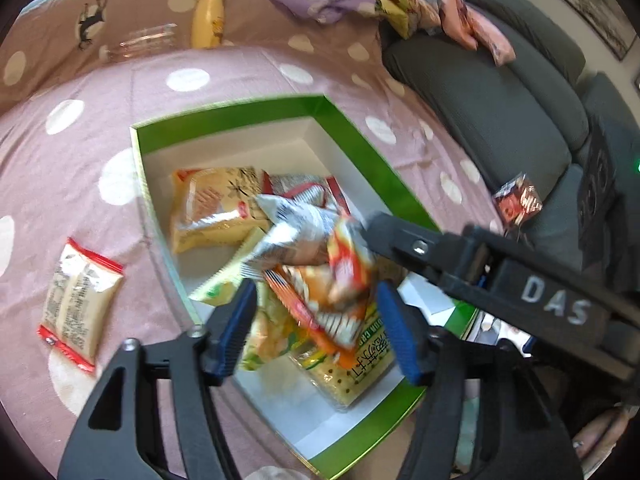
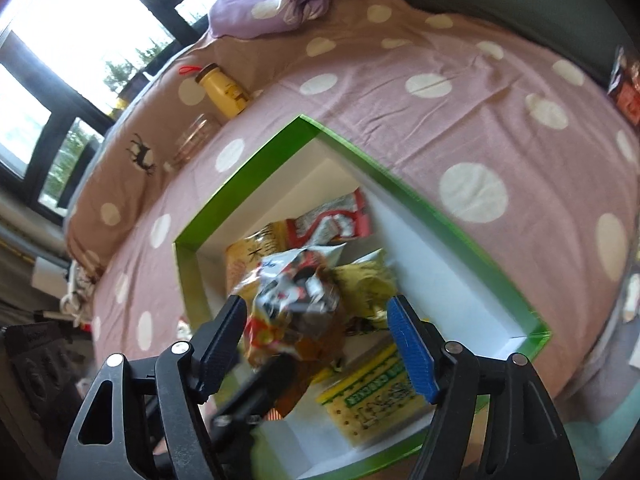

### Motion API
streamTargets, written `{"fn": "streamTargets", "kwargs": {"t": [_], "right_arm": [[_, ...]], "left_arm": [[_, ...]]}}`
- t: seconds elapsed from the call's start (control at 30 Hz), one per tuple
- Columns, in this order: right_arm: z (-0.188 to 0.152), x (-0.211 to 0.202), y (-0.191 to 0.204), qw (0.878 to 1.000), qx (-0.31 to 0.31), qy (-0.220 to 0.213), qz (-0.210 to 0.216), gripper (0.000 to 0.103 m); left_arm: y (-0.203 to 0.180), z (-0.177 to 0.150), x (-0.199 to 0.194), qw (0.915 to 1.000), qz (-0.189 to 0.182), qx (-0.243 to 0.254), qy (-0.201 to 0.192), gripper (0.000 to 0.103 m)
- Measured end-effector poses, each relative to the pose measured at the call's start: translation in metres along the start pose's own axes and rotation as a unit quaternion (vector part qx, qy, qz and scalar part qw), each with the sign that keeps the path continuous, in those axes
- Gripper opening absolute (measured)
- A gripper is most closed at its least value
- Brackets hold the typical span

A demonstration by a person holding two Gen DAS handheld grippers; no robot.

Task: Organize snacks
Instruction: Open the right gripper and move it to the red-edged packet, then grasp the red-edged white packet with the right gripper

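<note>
A green box (image 1: pixel 360 140) with a white inside sits on the spotted sheet and holds several snack packets. Over it, my left gripper (image 1: pixel 318 324) stands open. A blurred silver packet (image 1: pixel 296 232) and an orange packet (image 1: pixel 344 272) lie loose between and beyond its blue pads, not pressed by them. A black finger of the right gripper (image 1: pixel 400 240) reaches in from the right beside these packets. In the right wrist view my right gripper (image 2: pixel 316 344) is open too, with a crumpled silver and orange packet (image 2: pixel 292 300) between its fingers. A green and yellow cracker pack (image 2: pixel 372 404) lies below.
One beige packet with red ends (image 1: pixel 80 300) lies on the sheet left of the box. A red packet (image 1: pixel 518 200) rests on the grey sofa (image 1: pixel 500 112). A yellow bottle (image 1: pixel 208 20), a glass jar (image 1: pixel 148 40) and a purple pillow (image 2: pixel 272 4) sit at the back.
</note>
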State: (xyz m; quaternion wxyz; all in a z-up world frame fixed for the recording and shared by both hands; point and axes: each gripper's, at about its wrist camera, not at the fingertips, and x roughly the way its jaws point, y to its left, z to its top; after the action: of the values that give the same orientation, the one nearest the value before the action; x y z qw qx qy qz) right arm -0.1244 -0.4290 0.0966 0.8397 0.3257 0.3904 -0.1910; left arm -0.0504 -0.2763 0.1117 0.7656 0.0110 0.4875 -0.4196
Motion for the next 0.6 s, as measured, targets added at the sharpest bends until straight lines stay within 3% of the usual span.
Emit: {"fn": "streamTargets", "kwargs": {"t": [0.17, 0.3, 0.37, 0.5, 0.6], "right_arm": [[0.005, -0.019, 0.016, 0.999, -0.034, -0.029, -0.024, 0.078], [0.011, -0.023, 0.056, 0.995, -0.090, -0.030, 0.022, 0.080], [0.011, -0.016, 0.088, 0.987, -0.146, -0.004, 0.070, 0.081], [0.003, 0.021, 0.149, 0.957, -0.229, 0.089, 0.152, 0.081], [-0.006, 0.060, 0.183, 0.939, -0.261, 0.154, 0.162, 0.081]], "left_arm": [[0.032, 0.005, -0.035, 0.9974, 0.035, -0.050, -0.037, 0.082], [0.070, -0.001, -0.060, 0.9880, 0.086, -0.115, -0.056, 0.082], [0.091, -0.007, -0.070, 0.9792, 0.107, -0.161, -0.062, 0.082], [0.137, -0.029, -0.082, 0.9538, 0.137, -0.258, -0.072, 0.082], [0.158, -0.043, -0.077, 0.9425, 0.124, -0.305, -0.058, 0.080]]}}
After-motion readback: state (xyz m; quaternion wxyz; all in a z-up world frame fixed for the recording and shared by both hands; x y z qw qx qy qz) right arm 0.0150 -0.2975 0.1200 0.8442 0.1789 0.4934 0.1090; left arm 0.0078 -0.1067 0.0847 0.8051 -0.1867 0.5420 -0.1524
